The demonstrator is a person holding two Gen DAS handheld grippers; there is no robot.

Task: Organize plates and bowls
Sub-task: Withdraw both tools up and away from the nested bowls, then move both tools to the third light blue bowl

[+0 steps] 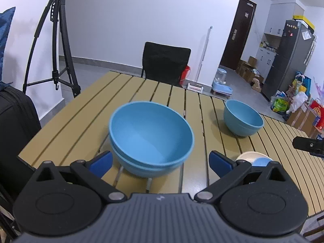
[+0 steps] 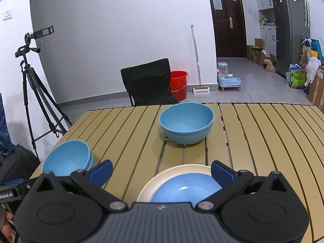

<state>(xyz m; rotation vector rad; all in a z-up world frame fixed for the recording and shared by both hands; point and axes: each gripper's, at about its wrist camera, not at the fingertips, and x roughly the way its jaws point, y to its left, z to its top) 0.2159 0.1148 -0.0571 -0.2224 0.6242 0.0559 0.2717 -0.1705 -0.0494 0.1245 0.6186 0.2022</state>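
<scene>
Both sets of jaws stand wide apart with nothing between them. The left gripper (image 1: 160, 162) faces a pair of nested blue bowls (image 1: 150, 135) near the left edge of the slatted desk (image 2: 263, 141). The right gripper (image 2: 162, 172) looks down on a blue plate (image 2: 186, 190) lying on a cream plate (image 2: 172, 172) at the near edge.

By the look of it, two stacks are built and both hands are free, so the step in hand is choosing the next piece. Farther back on the desk another blue bowl (image 2: 186, 125) stands alone, well apart from both stacks; its ridged wall may mean two nested, I cannot tell. The next move probably calls for closing on its rim and carrying it onto the nested pair.

Count: three bowls for certain, two plates.
</scene>
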